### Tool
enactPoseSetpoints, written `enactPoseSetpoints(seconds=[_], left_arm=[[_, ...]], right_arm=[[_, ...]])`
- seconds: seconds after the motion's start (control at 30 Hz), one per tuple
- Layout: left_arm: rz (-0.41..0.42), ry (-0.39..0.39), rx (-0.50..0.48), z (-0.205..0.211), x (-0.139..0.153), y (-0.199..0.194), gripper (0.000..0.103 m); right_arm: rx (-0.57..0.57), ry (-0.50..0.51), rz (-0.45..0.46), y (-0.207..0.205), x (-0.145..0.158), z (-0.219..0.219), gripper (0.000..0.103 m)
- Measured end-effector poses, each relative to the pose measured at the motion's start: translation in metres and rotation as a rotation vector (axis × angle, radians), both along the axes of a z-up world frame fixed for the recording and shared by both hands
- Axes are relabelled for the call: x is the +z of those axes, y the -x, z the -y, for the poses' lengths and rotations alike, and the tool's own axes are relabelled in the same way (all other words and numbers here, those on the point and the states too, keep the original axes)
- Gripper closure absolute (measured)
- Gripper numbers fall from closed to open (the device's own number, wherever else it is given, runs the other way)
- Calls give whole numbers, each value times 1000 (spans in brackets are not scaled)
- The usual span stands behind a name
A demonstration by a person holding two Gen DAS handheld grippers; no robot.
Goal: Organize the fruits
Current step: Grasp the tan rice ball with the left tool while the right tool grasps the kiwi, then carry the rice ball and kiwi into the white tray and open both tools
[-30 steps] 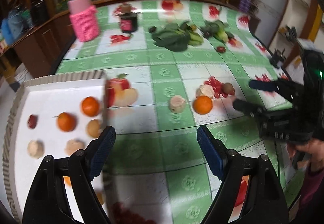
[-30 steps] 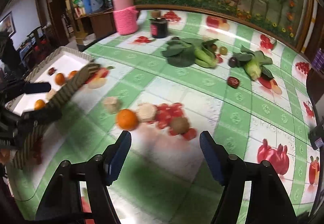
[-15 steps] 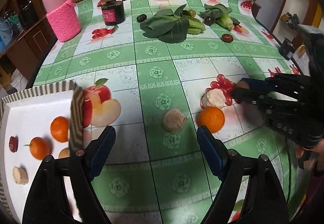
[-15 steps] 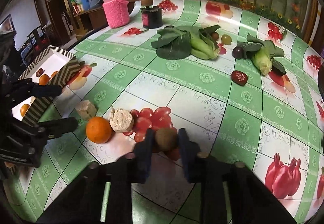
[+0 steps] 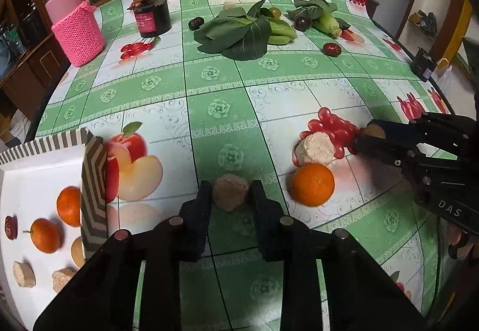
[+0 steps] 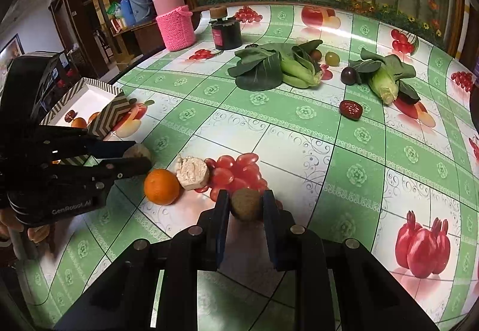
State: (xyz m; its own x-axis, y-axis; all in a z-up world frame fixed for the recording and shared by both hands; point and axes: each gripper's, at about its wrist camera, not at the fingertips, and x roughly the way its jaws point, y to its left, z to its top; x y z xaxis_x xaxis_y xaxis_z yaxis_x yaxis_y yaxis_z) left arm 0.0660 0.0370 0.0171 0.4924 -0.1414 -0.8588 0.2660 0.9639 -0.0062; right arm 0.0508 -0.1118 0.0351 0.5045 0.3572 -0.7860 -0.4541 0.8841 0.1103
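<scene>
On a green fruit-print tablecloth (image 5: 215, 67), the left gripper (image 5: 230, 196) clamps a beige chunk (image 5: 230, 191) near the white tray (image 5: 36, 169), while the right gripper (image 6: 245, 205) clamps a brown kiwi (image 6: 246, 205) beside an orange (image 6: 161, 186).

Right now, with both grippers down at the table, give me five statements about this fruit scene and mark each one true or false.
1. The left gripper is shut on the beige rough-cut fruit chunk. True.
2. The right gripper hangs open over bare cloth. False: it is shut on the brown fuzzy kiwi.
3. The loose round orange lies inside the white striped-rim tray. False: it sits on the green checked tablecloth, beside the pale round fruit slice.
4. The pink knitted jar cosy stands near the black cylindrical tin. True.
5. The tray holds no fruit. False: it holds oranges, among them one tray orange, and other pieces.
</scene>
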Motion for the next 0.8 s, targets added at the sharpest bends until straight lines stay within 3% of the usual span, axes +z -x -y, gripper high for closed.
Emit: enactPoseSetpoints(seconds=[0.43, 0.8], left_arm=[[43, 98, 54, -27, 31, 46, 80], [122, 62, 152, -71, 52, 85, 80]], right_arm=[[31, -48, 77, 43, 38, -23, 80], [125, -68, 98, 73, 53, -78, 81]])
